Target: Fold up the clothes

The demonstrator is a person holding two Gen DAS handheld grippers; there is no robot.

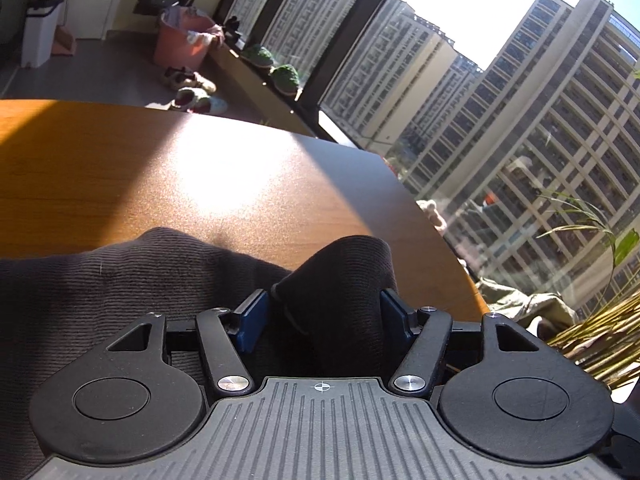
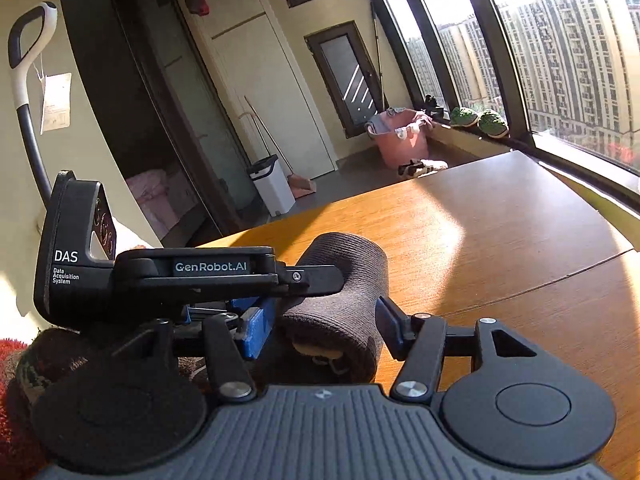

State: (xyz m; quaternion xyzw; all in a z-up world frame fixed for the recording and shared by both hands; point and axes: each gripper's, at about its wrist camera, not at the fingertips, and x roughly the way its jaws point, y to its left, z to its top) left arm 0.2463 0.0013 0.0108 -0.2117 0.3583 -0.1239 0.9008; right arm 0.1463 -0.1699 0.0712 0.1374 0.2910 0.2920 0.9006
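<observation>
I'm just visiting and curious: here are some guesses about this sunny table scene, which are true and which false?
1. A dark ribbed garment lies on a wooden table. True.
2. The table is glass. False: it is wood-grained.
3. A fold of the garment stands between the left hand-held gripper's blue pads. True.
4. A pink bucket sits on the floor near the window. True.
5. It is night outside. False: sunlit tower blocks show through the glass.
</observation>
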